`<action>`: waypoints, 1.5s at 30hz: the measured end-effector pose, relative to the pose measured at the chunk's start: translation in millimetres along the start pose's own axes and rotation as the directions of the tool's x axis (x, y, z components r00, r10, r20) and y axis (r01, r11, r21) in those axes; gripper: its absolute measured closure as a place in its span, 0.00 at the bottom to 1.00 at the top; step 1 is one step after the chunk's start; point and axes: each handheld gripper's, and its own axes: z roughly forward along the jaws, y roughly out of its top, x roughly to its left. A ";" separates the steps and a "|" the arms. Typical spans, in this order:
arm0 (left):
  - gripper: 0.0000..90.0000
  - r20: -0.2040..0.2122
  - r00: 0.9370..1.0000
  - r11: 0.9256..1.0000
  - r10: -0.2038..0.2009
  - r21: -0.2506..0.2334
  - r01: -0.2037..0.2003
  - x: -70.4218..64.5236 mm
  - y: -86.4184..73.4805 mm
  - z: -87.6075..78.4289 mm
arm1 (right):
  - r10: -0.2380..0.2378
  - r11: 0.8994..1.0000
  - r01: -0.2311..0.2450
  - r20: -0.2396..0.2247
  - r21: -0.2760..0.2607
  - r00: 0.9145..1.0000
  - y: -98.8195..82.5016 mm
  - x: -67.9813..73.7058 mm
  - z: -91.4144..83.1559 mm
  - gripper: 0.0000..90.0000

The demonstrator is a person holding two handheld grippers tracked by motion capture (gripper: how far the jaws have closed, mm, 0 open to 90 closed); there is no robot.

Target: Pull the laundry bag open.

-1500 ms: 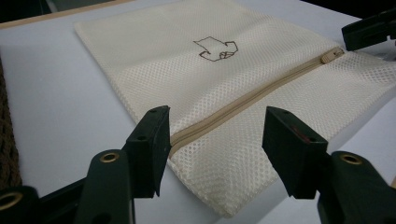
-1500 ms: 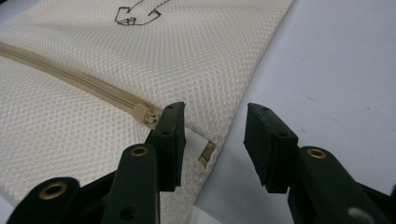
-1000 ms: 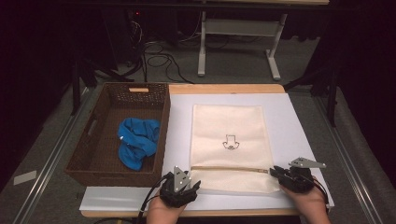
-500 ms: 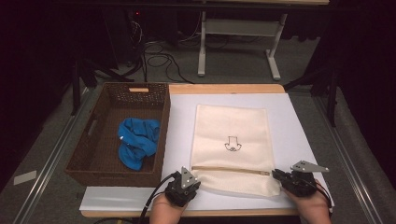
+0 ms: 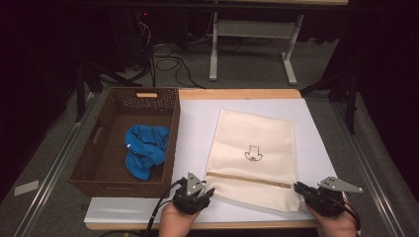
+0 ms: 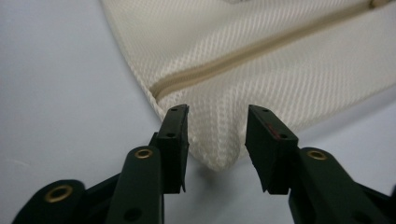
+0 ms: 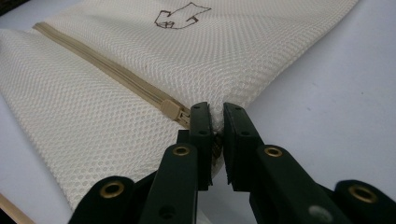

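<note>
Since a moment ago the left tool (image 6: 217, 135) has reopened astride the mesh bag's (image 5: 254, 148) corner; right tool (image 7: 215, 122) clamped beside the zipper (image 7: 112, 74), so regrip squarely before pulling.

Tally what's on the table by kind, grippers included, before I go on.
Mesh bag: 1
Basket: 1
Blue cloth, in the basket: 1
White mat: 1
Grippers: 2, left gripper open at the bag's corner, right gripper shut on the bag's edge by the zipper pull
Total: 6
</note>
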 end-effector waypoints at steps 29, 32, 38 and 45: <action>0.41 -0.033 0.998 0.986 -0.048 -0.160 0.042 -1.9 8.3 -13.2 | -0.050 0.989 0.045 -0.032 -0.138 0.998 8.0 15.3 -14.1 0.93; 0.41 -0.025 0.999 0.987 -0.048 -0.156 0.044 -3.6 9.9 -10.9 | -0.057 0.989 0.051 -0.038 -0.138 0.998 8.2 14.7 -14.2 0.93; 0.41 0.003 0.999 0.988 -0.044 -0.150 0.044 -11.1 20.9 -4.4 | -0.048 0.988 0.040 -0.051 -0.148 0.998 8.5 12.9 -14.6 0.93; 0.41 0.010 1.000 0.989 -0.007 -0.146 0.008 -20.4 28.1 1.6 | -0.044 0.987 0.036 -0.047 -0.154 0.998 9.3 13.7 -14.9 0.93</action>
